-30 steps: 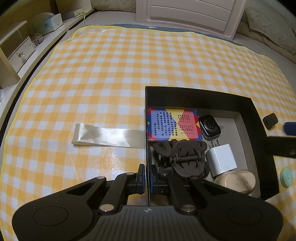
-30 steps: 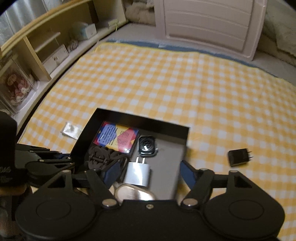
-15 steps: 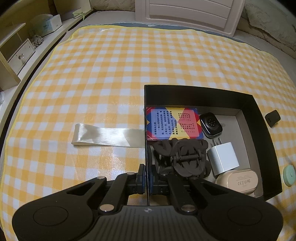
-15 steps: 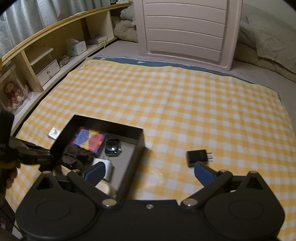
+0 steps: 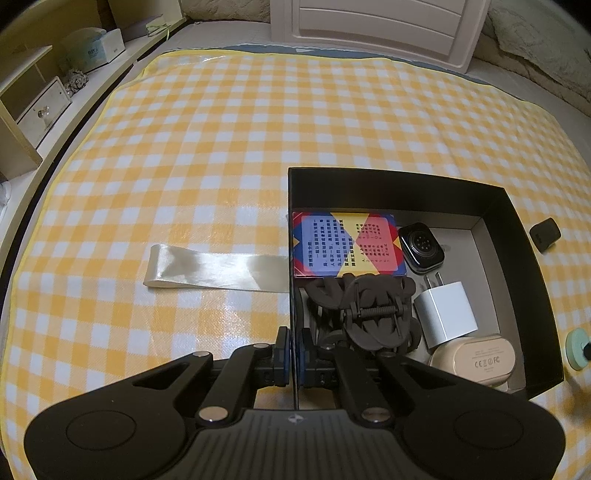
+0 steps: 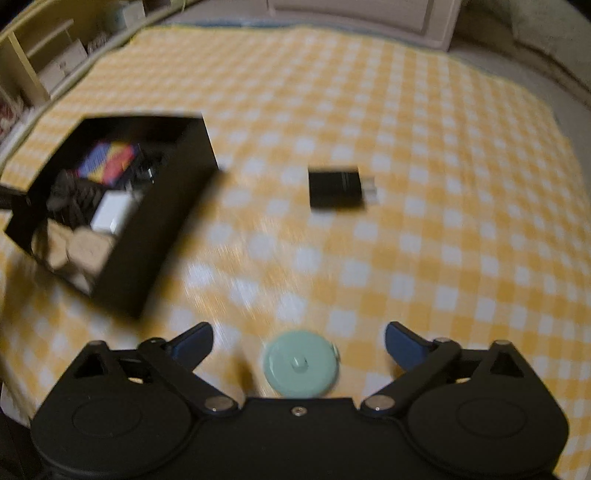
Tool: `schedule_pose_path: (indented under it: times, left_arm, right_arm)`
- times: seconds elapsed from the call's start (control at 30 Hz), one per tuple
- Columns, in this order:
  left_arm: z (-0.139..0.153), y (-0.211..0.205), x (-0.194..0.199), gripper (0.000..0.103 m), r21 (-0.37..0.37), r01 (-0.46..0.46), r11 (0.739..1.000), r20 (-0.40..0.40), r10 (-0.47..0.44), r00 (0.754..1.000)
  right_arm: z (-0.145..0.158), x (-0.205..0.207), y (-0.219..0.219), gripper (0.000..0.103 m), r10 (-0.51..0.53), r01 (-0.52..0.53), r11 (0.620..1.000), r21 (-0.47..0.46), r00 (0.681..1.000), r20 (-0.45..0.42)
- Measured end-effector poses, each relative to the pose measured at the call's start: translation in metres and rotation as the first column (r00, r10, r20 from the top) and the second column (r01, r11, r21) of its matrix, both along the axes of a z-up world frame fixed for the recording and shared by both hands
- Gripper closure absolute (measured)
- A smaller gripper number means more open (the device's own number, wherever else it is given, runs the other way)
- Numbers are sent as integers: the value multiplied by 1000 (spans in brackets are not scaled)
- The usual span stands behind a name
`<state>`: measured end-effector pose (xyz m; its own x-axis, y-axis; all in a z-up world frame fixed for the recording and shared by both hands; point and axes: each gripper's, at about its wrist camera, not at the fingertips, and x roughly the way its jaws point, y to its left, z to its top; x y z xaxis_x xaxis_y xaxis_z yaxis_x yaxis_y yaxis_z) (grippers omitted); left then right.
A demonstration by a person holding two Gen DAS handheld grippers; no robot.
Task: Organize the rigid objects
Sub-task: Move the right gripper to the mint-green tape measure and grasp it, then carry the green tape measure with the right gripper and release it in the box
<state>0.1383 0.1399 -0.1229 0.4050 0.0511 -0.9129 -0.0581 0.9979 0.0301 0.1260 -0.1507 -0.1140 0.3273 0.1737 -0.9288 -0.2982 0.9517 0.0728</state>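
Note:
A black box (image 5: 406,184) sits on the yellow checked cloth and holds a colourful card pack (image 5: 347,243), a black watch face (image 5: 421,247), a dark hair claw (image 5: 365,314), a white charger (image 5: 447,314) and a beige earbud case (image 5: 476,358). My left gripper (image 5: 293,347) is shut on the box's left wall. My right gripper (image 6: 299,339) is open, with a round mint-green tape measure (image 6: 301,363) lying between its fingers. A black charger (image 6: 336,186) lies further ahead on the cloth. The box (image 6: 155,236) is to the right gripper's left.
A pale satin ribbon (image 5: 218,271) lies flat left of the box. The black charger (image 5: 545,234) and the tape measure (image 5: 576,349) lie right of the box. Shelves (image 5: 44,92) run along the left, a white drawer unit (image 5: 380,26) at the back.
My right gripper has swung right and down, away from the box, until the mint-green tape measure sits between its open fingers. The left gripper and box have stayed put.

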Motion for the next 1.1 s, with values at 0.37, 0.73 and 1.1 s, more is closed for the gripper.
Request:
schedule_pose_path:
  times: [0.37, 0.73, 1.1]
  left_arm:
    - [-1, -2, -1, 98, 2, 0, 1000, -1, 0, 1000]
    - [-1, -2, -1, 98, 3, 0, 1000, -2, 0, 1000]
    - [-1, -1, 0, 98, 5, -1, 1000, -3, 1, 1000]
  right_arm:
    - [-22, -7, 0, 38, 68, -71, 997, -35, 996, -58]
    - [-18, -7, 8, 51, 118, -119, 992, -36, 992, -34]
    - [43, 8, 3, 51, 32, -42, 997, 69, 990, 140]
